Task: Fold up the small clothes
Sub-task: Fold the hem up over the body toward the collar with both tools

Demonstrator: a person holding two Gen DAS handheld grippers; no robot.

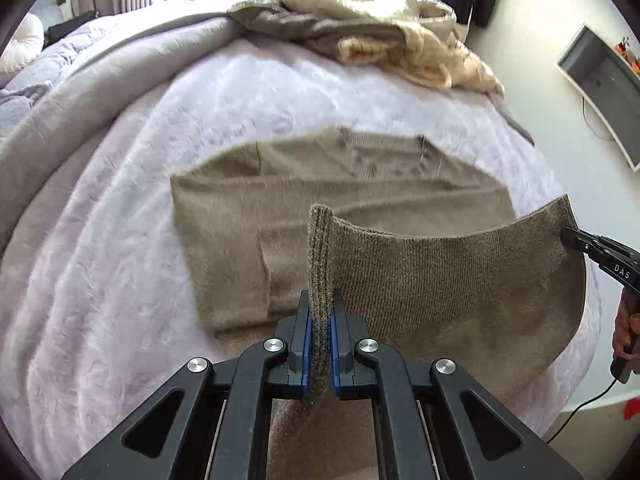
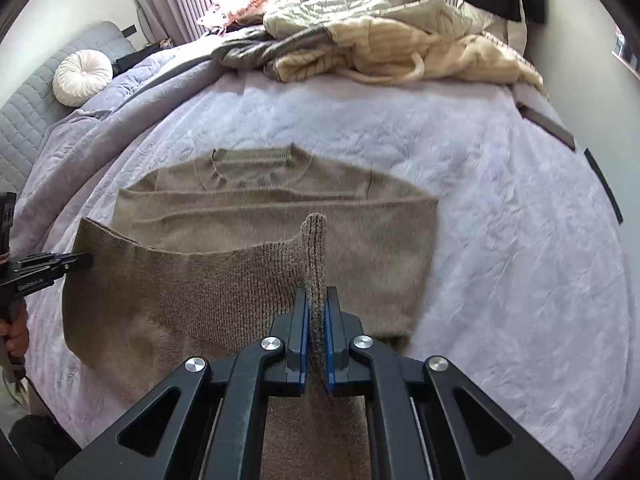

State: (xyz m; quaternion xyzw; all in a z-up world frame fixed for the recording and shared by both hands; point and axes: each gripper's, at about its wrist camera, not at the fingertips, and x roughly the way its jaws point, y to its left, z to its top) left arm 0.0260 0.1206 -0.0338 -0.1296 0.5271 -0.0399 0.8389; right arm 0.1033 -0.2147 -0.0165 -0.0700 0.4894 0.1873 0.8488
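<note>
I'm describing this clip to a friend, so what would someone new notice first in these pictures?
First, the tan sweater spread mid-bed, its ribbed hem lifted toward the camera. The left claw and right claw are each shut on a hem corner, stretching it between them. Behind, a heap of cream and grey clothes lies at the bed's far end.

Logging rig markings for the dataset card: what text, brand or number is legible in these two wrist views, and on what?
"DAS" – white letters on the black right gripper, seen at the edge of the left wrist view.
Small white print on the black left gripper, in the right wrist view – looks like a brand name, too small to read surely.
Brown knitted sweater, pale bedspread: no text visible.
</note>
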